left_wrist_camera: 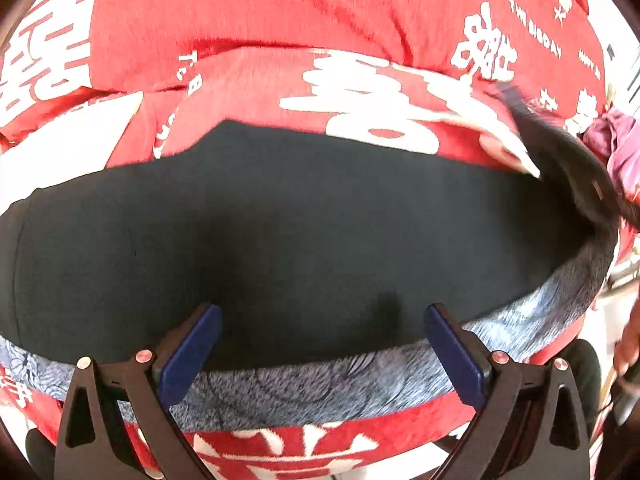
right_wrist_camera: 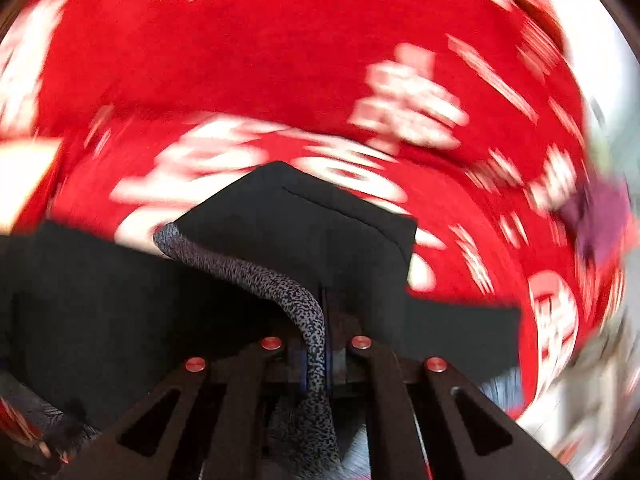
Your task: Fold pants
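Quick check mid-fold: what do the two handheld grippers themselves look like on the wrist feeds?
The left gripper has dark blue flat pads on black linkage arms with triangular cut-outs and round pinkish-silver rivets. The right gripper has the same black arms and red-toned rivets.

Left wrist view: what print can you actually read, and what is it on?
"THURSDAY": small white letters, slightly smeared, on the red blanket, upper right.
Large white characters on the blanket: too distorted to read.
Black pants: no text.
Right wrist view: all print motion-blurred, unreadable.
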Motion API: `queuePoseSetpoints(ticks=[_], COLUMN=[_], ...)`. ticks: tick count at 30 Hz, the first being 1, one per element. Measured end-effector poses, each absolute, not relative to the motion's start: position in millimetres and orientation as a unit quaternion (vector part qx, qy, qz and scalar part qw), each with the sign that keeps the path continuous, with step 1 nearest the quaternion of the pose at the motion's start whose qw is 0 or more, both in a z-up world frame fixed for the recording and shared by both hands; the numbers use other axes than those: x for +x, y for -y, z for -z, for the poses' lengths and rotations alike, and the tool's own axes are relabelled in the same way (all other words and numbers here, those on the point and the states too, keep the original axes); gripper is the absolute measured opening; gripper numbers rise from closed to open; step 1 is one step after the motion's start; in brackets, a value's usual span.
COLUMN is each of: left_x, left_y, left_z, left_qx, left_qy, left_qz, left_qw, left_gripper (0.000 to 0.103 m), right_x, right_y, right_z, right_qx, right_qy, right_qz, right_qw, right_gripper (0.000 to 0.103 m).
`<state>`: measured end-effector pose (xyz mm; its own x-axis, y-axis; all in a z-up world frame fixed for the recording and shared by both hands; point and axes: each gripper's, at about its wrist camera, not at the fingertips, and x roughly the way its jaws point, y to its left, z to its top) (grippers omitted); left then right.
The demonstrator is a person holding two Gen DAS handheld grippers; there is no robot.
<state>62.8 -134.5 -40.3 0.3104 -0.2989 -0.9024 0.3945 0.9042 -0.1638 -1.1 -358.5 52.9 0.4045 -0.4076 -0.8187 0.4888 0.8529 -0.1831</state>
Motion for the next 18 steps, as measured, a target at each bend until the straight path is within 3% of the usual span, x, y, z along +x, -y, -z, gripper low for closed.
queuePoseSetpoints(ticks=[5, 8, 11, 18], left_x=[71, 61, 49, 44], left_y=[162, 197, 226, 264], left_z=[47, 55, 52, 57], left_qx=[0.017, 0.061, 0.089, 0.099], left_qy=[-0.578, -0.584, -0.578, -0.589], left_qz=[0.233, 0.249, 0.270, 0.271], left_qw=[0.782, 0.770, 0.765, 0.755], left_gripper=[0.101, 0.101, 0.101, 0.101], right_x=[-77, -81, -92, -117], right_y=[445, 454, 465, 497], right_z=[-37, -9, -2, 14], right_qx=[0.202, 0.213, 0.254, 0.411], right_qy=[-0.450, -0.483, -0.465, -0.387], right_qz=[0.297, 0.280, 0.261, 0.169], right_qw=[0.818, 0.802, 0.807, 0.808], right_gripper=[0.009, 0.014, 0.015, 0.032])
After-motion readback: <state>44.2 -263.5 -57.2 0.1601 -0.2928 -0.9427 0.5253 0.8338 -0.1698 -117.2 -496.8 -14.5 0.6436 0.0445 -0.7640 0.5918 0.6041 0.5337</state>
